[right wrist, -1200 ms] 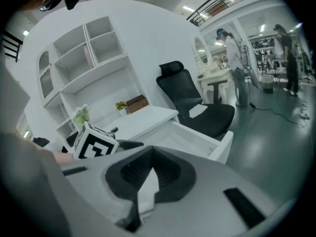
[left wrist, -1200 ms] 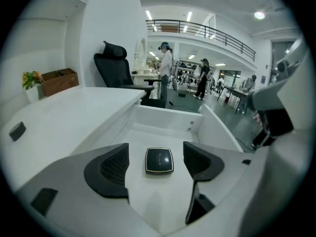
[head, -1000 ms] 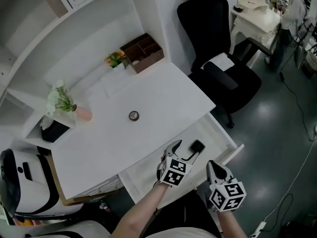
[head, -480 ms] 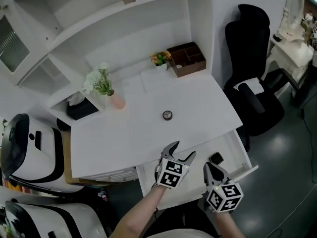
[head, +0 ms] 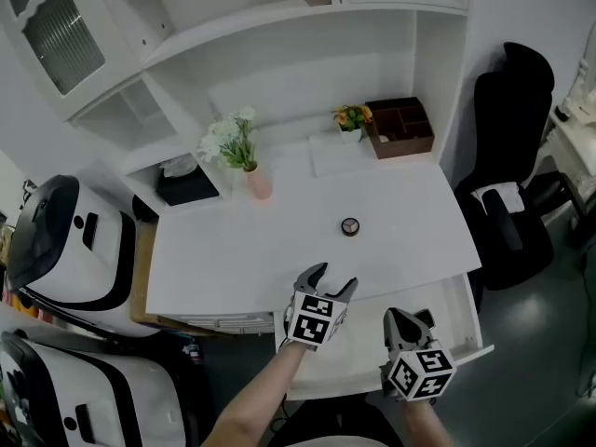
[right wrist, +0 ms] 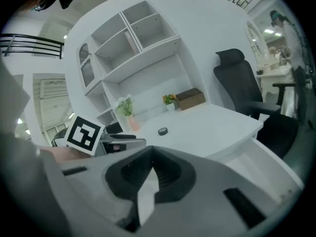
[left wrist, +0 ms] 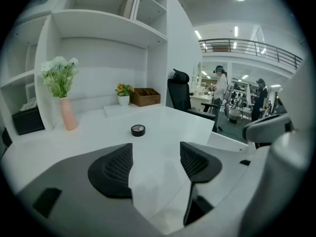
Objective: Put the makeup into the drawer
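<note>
A small round makeup compact (head: 350,226) lies alone on the white desk (head: 233,250); it also shows in the left gripper view as the compact (left wrist: 138,130) and in the right gripper view as the compact (right wrist: 162,131). My left gripper (head: 335,277) hovers over the desk's front edge, short of the compact. It is open with nothing between its pads (left wrist: 114,171), and its jaws have just been closing a little. My right gripper (head: 405,320) hangs over the open drawer (head: 358,350), shut and empty (right wrist: 150,157). A small black thing (head: 426,317) lies in the drawer behind it.
A pink vase of white flowers (head: 256,181), a black box (head: 186,185), a small potted plant (head: 350,119) and a brown wooden organizer (head: 400,127) stand at the desk's back. A black office chair (head: 512,184) stands to the right, white machines (head: 65,240) to the left.
Both grippers have moved left and up from over the drawer; the left one now sits at the desk's front edge. The left jaws have narrowed slightly. The compact has not moved.
</note>
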Available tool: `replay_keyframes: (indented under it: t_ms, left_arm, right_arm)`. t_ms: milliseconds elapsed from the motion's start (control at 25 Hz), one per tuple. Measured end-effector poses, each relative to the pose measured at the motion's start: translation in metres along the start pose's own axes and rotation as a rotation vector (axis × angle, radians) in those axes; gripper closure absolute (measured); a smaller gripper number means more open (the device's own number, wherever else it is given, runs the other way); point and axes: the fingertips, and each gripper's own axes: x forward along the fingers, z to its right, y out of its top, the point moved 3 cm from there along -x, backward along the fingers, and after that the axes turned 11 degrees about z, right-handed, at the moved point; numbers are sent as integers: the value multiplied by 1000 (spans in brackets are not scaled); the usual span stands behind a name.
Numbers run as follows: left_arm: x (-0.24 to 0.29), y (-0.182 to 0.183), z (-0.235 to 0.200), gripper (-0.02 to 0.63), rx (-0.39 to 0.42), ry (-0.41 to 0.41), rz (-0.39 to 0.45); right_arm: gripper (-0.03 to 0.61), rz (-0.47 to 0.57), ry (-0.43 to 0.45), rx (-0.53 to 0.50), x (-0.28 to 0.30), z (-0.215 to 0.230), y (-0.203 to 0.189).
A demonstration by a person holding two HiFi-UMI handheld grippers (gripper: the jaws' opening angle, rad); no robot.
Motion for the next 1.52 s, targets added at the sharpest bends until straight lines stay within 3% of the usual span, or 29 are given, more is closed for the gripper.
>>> replay_keyframes:
  t_ms: [800,960,1160,1520]
  left_arm:
    - [99,11,-56,319,-8,51,-41]
    - [120,6,-58,319,-24,47,-69]
    - [136,4,-59,321,26,53,-130]
    - [141,-1,-61,348,46,73,-189]
  right_arm:
    - [577,-66,-22,-34,68,51,14]
    - [577,-76,-33,-28,74,61,13]
    - [577,-85,-41,-20,78,69,10]
    - [577,-97,-43,5,73,69,1]
